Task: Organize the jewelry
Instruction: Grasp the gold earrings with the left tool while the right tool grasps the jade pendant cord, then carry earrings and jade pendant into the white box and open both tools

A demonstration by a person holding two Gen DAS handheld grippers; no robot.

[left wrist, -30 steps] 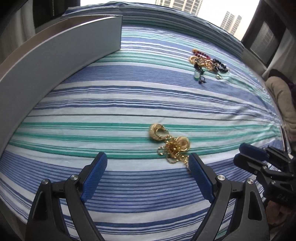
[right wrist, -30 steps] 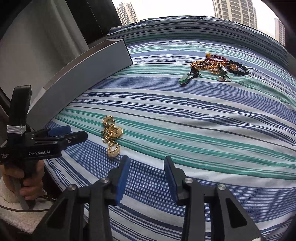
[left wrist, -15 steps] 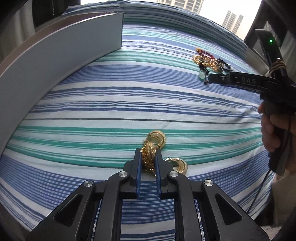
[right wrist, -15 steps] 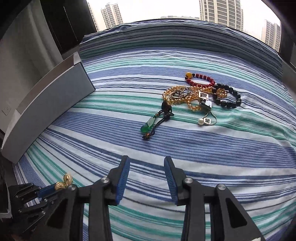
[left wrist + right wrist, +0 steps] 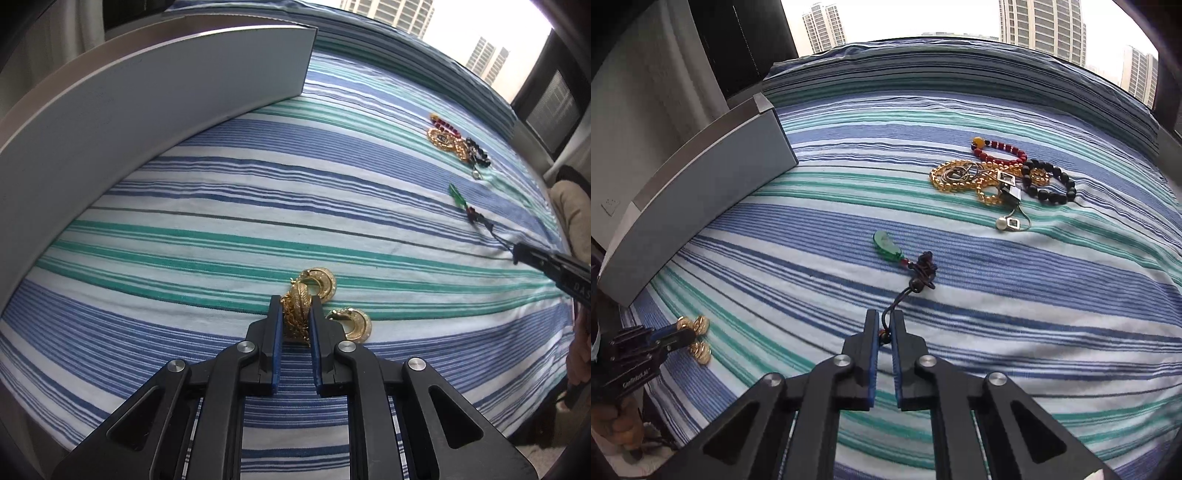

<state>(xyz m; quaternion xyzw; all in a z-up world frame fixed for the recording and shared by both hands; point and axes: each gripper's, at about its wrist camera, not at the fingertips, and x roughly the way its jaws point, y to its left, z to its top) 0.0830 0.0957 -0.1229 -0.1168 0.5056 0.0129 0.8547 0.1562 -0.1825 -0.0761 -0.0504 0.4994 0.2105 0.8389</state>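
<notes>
1. Blue pads of the left gripper [image 5: 294, 308] are pressing together on a tangled gold chain cluster [image 5: 295, 317], which is standing between them at the near centre of the striped bedspread [image 5: 221, 206].
2. Two loose gold hoop earrings are lying just beside those pads: one [image 5: 322, 282] touching the cluster on its far side, the other [image 5: 352, 324] on the right.
3. Jaws of the right gripper [image 5: 884, 325] have just been closing and are now clamping the dark cord [image 5: 897, 301] of a green pendant [image 5: 886, 245].
4. The cord is running from the pads to a dark knot [image 5: 923, 267], and the pendant is resting on the cloth beyond it, tilting to the far left.
5. A heap of beaded jewelry [image 5: 1001, 177] is sitting well apart at the far right: red, amber and black bead strands overlapping, with a pearl piece [image 5: 1006, 223] at its near edge.
6. A long grey box [image 5: 110, 122] is lying along the bedspread's left edge.
7. Tower blocks [image 5: 1041, 22] are showing beyond the far edge.
</notes>
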